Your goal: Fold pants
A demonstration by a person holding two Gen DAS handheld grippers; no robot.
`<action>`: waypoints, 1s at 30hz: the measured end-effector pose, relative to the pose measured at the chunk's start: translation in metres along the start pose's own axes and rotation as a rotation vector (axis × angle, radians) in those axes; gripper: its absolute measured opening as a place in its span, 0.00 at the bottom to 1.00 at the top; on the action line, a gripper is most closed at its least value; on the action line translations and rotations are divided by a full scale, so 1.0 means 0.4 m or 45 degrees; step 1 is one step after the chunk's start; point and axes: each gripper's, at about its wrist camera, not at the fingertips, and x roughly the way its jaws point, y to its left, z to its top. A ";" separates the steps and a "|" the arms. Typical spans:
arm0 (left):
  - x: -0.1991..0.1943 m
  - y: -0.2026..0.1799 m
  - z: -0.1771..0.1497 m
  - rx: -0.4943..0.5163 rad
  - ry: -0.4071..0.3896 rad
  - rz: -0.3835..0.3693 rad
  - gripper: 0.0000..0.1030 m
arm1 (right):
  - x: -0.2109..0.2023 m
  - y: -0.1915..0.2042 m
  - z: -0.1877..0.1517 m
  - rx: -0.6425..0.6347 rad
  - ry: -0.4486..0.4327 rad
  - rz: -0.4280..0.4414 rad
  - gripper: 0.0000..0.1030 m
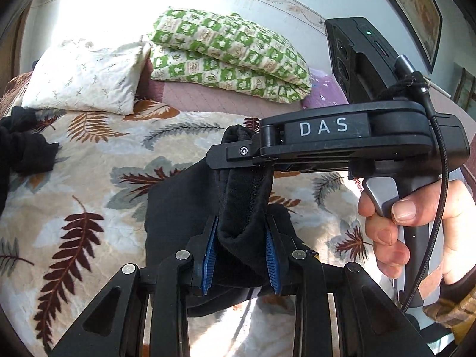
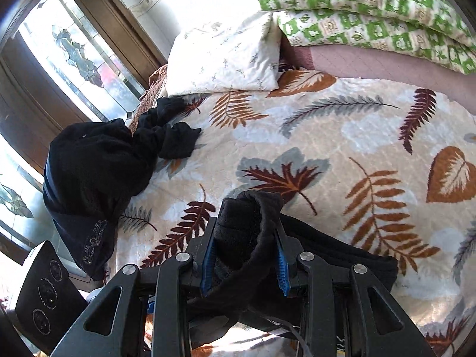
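The left tool (image 1: 241, 238) is clenched on a thick bunch of the black pants (image 1: 178, 205), the cloth squeezed between its two blue-padded fingers (image 1: 209, 255) at the lower middle of the left wrist view. From that bunch the pants rise toward the centre of the frame, where the right tool (image 1: 238, 148) comes in from the right and grips the same garment. A hand (image 1: 416, 226) at the right edge wraps around the right tool's handle, one finger on the silver trigger. The remaining fabric spreads flat on the bed (image 1: 89, 178) left of and under the left tool.

In the right wrist view the right tool (image 2: 245, 244) grasps a rolled wad of the pants (image 2: 327, 255) between its blue pads (image 2: 282, 270), low in the middle of the frame. More of the cloth runs off to the lower right and lies on the leaf-printed blanket (image 2: 342, 136).

A separate heap of dark clothes (image 2: 98, 172) sits at the left side of the bed, near the window (image 2: 74, 56) in the upper left. A white pillow (image 2: 226, 59) lies at the top centre, just beside a folded green-and-white quilt (image 2: 372, 9) in the upper right. A black device (image 2: 44, 294) shows in the lower left corner.
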 end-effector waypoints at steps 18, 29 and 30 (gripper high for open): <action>0.188 -0.090 -0.026 0.133 0.175 -0.060 0.62 | 0.039 -0.307 -0.117 0.207 -0.011 0.139 0.43; 0.101 -0.007 -0.043 0.087 0.117 -0.057 0.61 | -0.078 -0.295 -0.126 0.208 -0.087 0.016 0.51; 0.099 0.005 -0.043 0.064 0.117 -0.044 0.60 | -0.084 -0.282 -0.130 0.201 -0.086 0.026 0.51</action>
